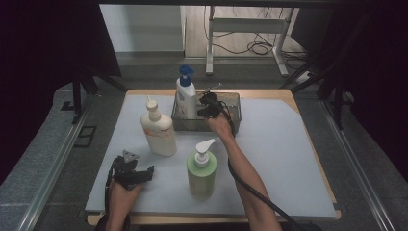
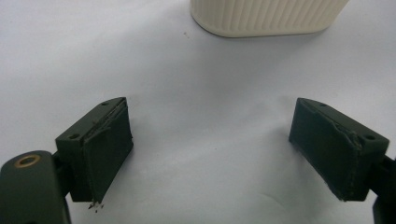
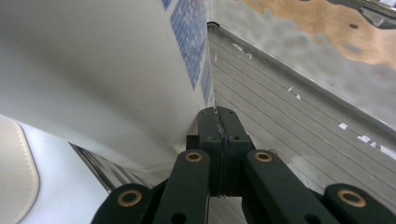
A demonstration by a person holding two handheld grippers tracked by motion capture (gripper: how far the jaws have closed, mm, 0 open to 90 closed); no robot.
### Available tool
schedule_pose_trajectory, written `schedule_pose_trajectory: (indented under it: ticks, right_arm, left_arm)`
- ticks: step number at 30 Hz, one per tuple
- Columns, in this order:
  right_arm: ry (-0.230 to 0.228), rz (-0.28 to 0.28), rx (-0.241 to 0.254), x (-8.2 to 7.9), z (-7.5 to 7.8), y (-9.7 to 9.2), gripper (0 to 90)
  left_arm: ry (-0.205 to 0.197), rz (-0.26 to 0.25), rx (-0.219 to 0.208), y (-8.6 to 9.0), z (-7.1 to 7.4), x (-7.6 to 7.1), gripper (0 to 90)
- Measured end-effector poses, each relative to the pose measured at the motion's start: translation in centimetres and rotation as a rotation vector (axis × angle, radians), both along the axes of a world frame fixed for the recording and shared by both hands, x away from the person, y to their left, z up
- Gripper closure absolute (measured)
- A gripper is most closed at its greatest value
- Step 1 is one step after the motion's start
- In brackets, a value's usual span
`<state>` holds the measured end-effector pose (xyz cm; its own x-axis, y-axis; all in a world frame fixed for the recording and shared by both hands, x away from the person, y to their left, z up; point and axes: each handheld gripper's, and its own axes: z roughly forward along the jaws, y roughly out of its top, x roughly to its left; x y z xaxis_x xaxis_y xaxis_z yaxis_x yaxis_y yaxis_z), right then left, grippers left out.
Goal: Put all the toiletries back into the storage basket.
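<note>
We've got the right gripper (image 1: 208,107) down inside the metal tray (image 1: 234,114) at the table's far edge, jaws pressed together on nothing, just beside the blue-capped white bottle (image 1: 185,98) standing in the tray's left end, while the left gripper (image 1: 136,173) rests wide open near the front-left corner.

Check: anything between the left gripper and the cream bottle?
Nothing: bare white mat between left gripper and cream bottle in the left gripper view.
</note>
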<state>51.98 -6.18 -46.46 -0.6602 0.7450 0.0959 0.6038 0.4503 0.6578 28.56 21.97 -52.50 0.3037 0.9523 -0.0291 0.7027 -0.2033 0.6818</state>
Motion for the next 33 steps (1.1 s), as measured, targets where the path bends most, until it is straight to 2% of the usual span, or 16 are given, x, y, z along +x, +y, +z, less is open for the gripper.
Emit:
schedule_pose_trajectory:
  ticks: [11, 15, 24, 33]
  right_arm:
    - [0.005, 0.014, 0.0, 0.0, -0.1, 1.1, 89.4]
    - [-0.002, 0.014, -0.019, 0.0, -0.1, 1.5, 89.3]
    - [-0.001, 0.015, -0.02, -0.3, -0.2, 1.5, 89.3]
    - [-0.009, 0.04, -0.025, -0.9, 0.3, 1.2, 89.4]
  left_arm:
    - [0.0, 0.0, 0.0, 0.0, 0.0, 0.0, 12.5]
    - [0.0, 0.0, 0.0, 0.0, 0.0, 0.0, 12.5]
    - [0.0, 0.0, 0.0, 0.0, 0.0, 0.0, 12.5]
    - [0.0, -0.001, 0.002, 0.0, 0.0, 0.0, 12.5]
